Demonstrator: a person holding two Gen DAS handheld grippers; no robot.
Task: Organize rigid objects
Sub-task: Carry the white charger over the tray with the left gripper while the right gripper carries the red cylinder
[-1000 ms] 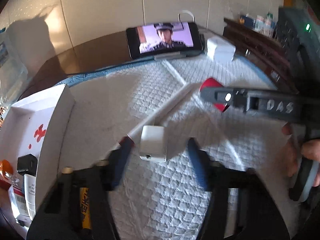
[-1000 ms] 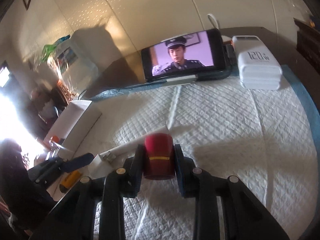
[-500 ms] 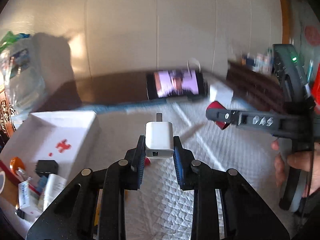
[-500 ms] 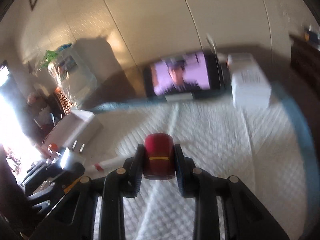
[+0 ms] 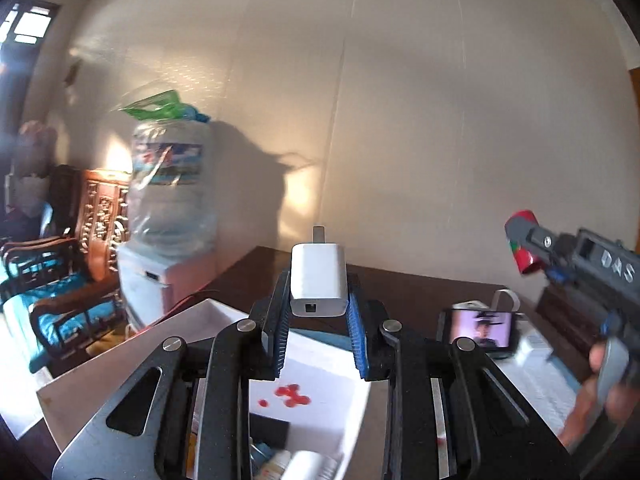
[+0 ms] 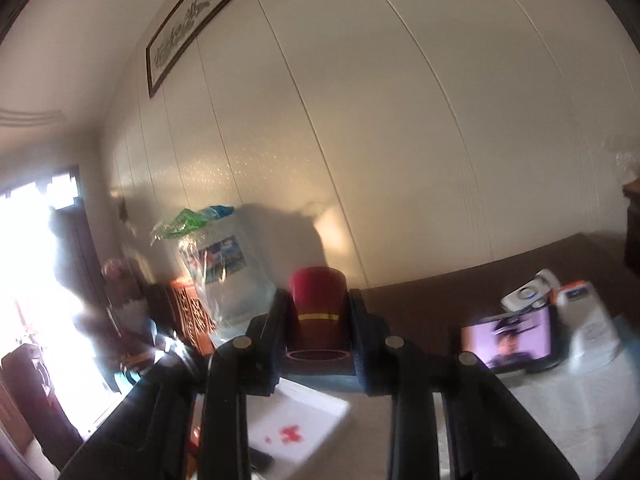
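The left hand-held gripper [image 5: 319, 312] is closed on a white charger [image 5: 318, 285], its blue pads pressing the charger's two sides; the charger stands upright between them with its metal plug prong pointing up and its port facing the camera. Directly below this gripper sits an open white box [image 5: 324, 404] with a red splatter mark on its inner wall, and small items lie in the bottom of the box, too blurred to name. The right hand-held gripper [image 6: 318, 328] is closed on a red cup [image 6: 318, 312] with a yellow band around it, gripped at both sides; in the left wrist view the same cup [image 5: 522, 246] shows at the tip of that gripper, raised well above and to the right of the box. In the right wrist view the white box [image 6: 304, 420] lies below and slightly left of the held cup. To the right of the box a phone [image 5: 480, 330] stands propped on the dark table [image 5: 400, 284], its screen lit with a video, and a white power bank [image 6: 592, 336] stands just beside the phone on the side away from the box. A white quilted cloth [image 6: 560, 396] covers the table in front of the phone. To the left of the box, beyond the table edge, a water dispenser [image 5: 168, 208] carries a large bottle with a green bag on top, and a carved wooden chair [image 5: 60, 280] stands further left.
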